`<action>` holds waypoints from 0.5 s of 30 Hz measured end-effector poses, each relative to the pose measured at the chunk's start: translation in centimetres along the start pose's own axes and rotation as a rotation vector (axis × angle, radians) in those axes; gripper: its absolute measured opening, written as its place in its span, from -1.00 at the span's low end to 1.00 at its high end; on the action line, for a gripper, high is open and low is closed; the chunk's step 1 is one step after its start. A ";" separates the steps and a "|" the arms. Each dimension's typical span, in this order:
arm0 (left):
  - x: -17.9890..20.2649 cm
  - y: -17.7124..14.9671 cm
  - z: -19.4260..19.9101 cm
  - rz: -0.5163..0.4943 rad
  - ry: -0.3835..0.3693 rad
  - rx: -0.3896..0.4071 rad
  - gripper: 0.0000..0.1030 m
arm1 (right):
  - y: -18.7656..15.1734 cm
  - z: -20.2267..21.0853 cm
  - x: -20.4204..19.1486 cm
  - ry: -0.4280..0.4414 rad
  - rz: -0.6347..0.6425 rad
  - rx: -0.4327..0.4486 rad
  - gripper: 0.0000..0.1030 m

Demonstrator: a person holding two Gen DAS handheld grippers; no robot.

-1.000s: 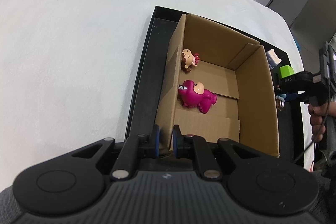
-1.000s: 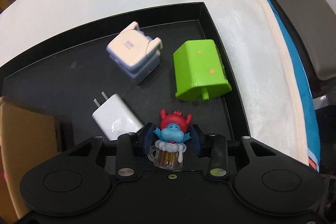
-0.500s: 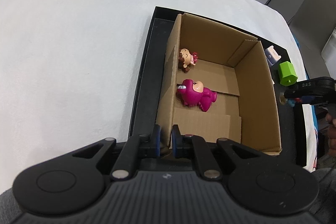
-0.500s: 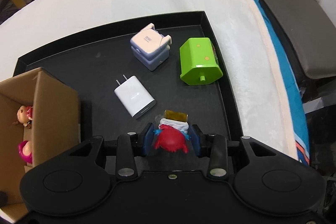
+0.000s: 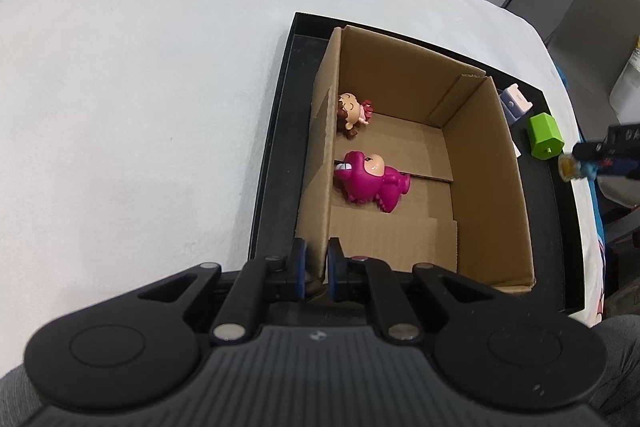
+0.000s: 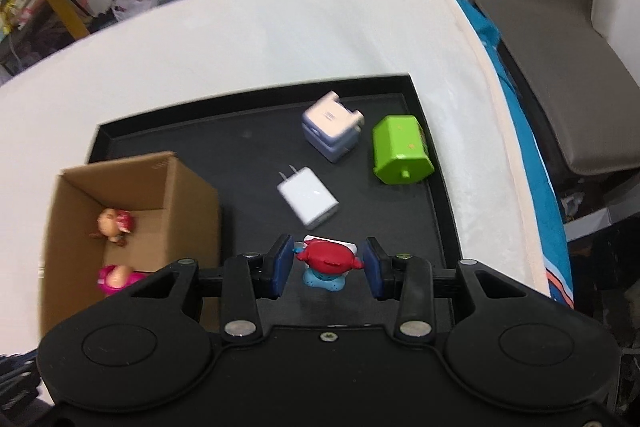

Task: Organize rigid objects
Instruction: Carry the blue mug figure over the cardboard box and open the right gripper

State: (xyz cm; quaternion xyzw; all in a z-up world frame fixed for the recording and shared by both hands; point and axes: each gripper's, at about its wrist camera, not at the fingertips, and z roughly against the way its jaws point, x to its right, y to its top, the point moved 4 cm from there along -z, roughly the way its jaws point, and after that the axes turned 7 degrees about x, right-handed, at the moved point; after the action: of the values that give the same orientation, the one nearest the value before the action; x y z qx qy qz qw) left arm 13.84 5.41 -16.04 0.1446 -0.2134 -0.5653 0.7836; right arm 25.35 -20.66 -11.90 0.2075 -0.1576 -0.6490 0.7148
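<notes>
White cloth is covering the table (image 5: 140, 87) in front of you, and a black tray (image 6: 256, 147) is lying on it, carrying everything else. Your left gripper (image 5: 316, 267) is pinching the near wall of the cardboard box (image 5: 480, 195), one pad sitting outside the wall and one inside. Within that box a small doll (image 5: 354, 113) is lying against the wall you are pinching, and a magenta dinosaur figure (image 5: 372, 183) is resting nearer to you beside the same wall. Your right gripper (image 6: 328, 265) is clamping a red and blue figurine (image 6: 328, 263) between its blue pads, holding it above the tray just outside the box. Beyond the box's outer side, a white charger (image 6: 308, 197), a pale blue-white block (image 6: 332, 131) and a green block (image 6: 400, 151) are lying on the tray, apart from one another.
</notes>
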 end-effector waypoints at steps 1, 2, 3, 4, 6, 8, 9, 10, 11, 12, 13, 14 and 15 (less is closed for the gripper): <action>0.0 -0.1 0.0 -0.003 -0.003 -0.001 -0.82 | 0.1 0.5 -0.3 0.004 0.003 0.010 -0.27; -0.1 -0.2 0.1 -0.004 -0.005 -0.001 -0.82 | 0.2 0.9 -0.7 0.009 0.004 0.018 -0.27; -0.1 -0.2 0.1 -0.008 -0.007 -0.001 -0.82 | 0.2 1.4 -1.1 0.015 0.006 0.024 -0.27; -0.1 -0.3 0.1 -0.015 -0.009 0.001 -0.82 | 0.3 1.8 -1.5 0.023 0.010 0.030 -0.27; 0.0 -0.3 0.1 -0.024 -0.013 0.000 -0.83 | 0.3 2.4 -2.5 0.039 0.031 0.036 -0.27; -0.2 -0.3 0.2 -0.017 -0.025 0.000 -0.82 | 0.4 2.9 -3.7 0.053 0.057 0.043 -0.27; -0.2 -0.4 0.2 -0.015 -0.028 0.000 -0.82 | 0.4 3.0 -4.2 0.061 0.064 0.045 -0.27; -0.2 -0.4 0.2 -0.016 -0.030 0.001 -0.82 | 0.4 3.1 -4.7 0.069 0.069 0.048 -0.27; -0.2 -0.5 0.3 -0.018 -0.032 0.003 -0.82 | 0.4 3.3 -5.3 0.075 0.077 0.052 -0.27; -0.2 -0.5 0.2 -0.021 -0.033 0.002 -0.82 | 0.5 3.3 -5.7 0.077 0.083 0.054 -0.27; -0.2 -0.4 0.2 -0.022 -0.032 0.000 -0.82 | 0.4 3.2 -6.1 0.079 0.088 0.056 -0.27; -0.2 -0.4 0.2 -0.021 -0.033 -0.001 -0.82 | 0.4 3.2 -6.6 0.083 0.094 0.057 -0.27; -0.2 -0.4 0.1 -0.019 -0.034 -0.002 -0.82 | 0.3 3.2 -7.0 0.087 0.098 0.057 -0.27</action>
State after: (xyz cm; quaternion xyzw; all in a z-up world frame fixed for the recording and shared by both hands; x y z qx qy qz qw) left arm 13.43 5.47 -16.12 0.1363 -0.2249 -0.5752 0.7746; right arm 23.30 -14.00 -8.68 0.2479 -0.1549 -0.5990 0.7455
